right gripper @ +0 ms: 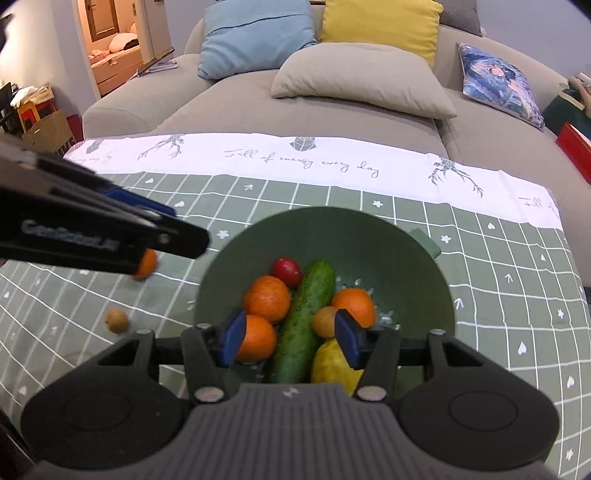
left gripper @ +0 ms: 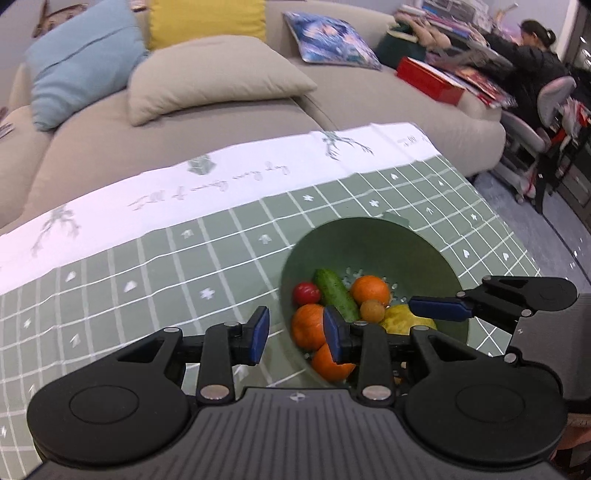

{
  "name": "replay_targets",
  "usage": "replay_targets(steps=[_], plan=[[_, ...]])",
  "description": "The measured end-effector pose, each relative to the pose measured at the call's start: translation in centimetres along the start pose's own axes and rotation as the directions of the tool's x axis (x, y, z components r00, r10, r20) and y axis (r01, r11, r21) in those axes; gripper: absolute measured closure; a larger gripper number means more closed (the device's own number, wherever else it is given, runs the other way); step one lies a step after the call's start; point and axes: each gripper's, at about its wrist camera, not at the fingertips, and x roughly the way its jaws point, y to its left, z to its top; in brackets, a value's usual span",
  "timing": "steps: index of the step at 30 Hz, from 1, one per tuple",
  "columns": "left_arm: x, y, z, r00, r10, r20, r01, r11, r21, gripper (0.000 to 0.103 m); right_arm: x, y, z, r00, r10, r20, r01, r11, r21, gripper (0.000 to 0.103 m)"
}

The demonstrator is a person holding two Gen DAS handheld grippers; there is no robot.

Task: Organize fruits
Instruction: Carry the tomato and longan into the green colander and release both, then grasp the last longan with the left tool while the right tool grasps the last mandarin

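A dark green colander bowl [right gripper: 402,243] holds orange tangerines [right gripper: 266,298], a bumpy green cucumber [right gripper: 306,321], a red tomato [right gripper: 287,271] and a yellow lemon [right gripper: 332,365]. The tablecloth [right gripper: 480,280] is sage green with a white grid; its far border is white with grey script.

A beige sofa [right gripper: 229,103] is standing behind the desk [right gripper: 517,258], which is wearing a green checked cloth with a white printed border. Blue [right gripper: 255,35], yellow [right gripper: 380,26], beige [right gripper: 362,85] and patterned [right gripper: 502,85] cushions are lying on it. A red box [left gripper: 428,79] is resting at its far end, where a person [left gripper: 535,62] is sitting on a grey chair [left gripper: 532,125].
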Motion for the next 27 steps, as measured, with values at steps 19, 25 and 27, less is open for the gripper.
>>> replay_targets(steps=[19, 25, 27], plan=[[-6.5, 6.3, -9.4, 0.992, 0.111, 0.057, -0.1, 0.98, -0.171, 0.064, -2.7, 8.5, -3.7, 0.994, 0.081, 0.068, -0.083, 0.996, 0.022, 0.047], [-6.1, 7.2, -11.5, 0.993, 0.11, 0.032, -0.102, 0.975, -0.197, 0.064, -2.0, 11.0, -4.3, 0.992, 0.116, 0.047, -0.114, 0.992, -0.051, 0.056], [-5.8, 7.5, -12.0, 0.995, 0.101, 0.022, -0.094, 0.973, -0.209, 0.064, -1.5, 11.5, -4.4, 0.992, 0.125, 0.032, -0.122, 0.99, -0.071, 0.059]])
